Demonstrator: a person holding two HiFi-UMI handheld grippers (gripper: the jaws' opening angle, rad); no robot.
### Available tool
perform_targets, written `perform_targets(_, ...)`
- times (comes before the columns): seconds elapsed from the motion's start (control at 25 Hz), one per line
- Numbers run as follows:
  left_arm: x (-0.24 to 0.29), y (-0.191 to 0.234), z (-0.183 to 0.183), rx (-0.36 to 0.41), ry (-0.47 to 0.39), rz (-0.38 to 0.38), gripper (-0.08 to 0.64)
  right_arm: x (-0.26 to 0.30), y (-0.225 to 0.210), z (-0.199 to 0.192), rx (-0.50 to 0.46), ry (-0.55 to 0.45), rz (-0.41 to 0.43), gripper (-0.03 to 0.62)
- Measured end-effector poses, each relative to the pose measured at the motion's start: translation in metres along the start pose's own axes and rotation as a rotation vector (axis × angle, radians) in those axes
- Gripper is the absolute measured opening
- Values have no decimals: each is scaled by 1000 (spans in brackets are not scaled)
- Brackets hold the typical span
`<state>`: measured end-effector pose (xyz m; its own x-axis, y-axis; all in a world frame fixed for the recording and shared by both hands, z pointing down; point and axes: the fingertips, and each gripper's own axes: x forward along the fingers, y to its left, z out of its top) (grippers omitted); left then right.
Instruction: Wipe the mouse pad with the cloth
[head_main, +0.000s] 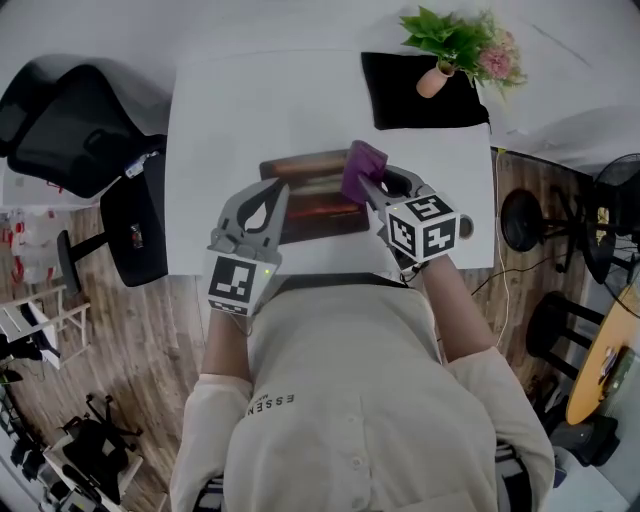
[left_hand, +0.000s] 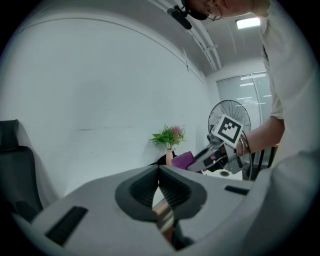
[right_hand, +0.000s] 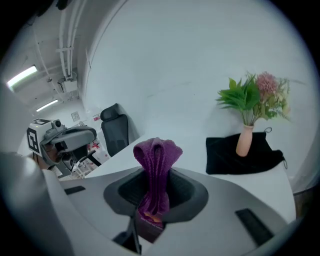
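Note:
A dark reddish-brown mouse pad (head_main: 315, 195) lies on the white table (head_main: 230, 120), near its front edge. My right gripper (head_main: 366, 186) is shut on a folded purple cloth (head_main: 362, 166), held over the pad's right end. In the right gripper view the cloth (right_hand: 157, 160) stands up from between the closed jaws of the right gripper (right_hand: 152, 202). My left gripper (head_main: 272, 196) sits at the pad's left end, and its tips hide part of the pad. In the left gripper view the left gripper (left_hand: 159, 172) is shut, pads meeting, with a strip of brown pad showing below them.
A black mat (head_main: 400, 110) with a small vase of flowers (head_main: 438, 78) lies at the table's back right. A black office chair (head_main: 70, 130) stands left of the table, and a floor fan (head_main: 620, 185) and stools stand to the right.

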<state>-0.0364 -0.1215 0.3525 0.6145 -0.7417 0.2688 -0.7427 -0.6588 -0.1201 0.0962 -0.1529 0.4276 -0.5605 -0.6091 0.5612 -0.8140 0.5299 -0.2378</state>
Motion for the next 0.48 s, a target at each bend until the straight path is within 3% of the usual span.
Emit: perform_targets(0.48, -17, 56, 55, 67, -115, 79, 3, -43, 23, 112, -177, -393, -124, 101)
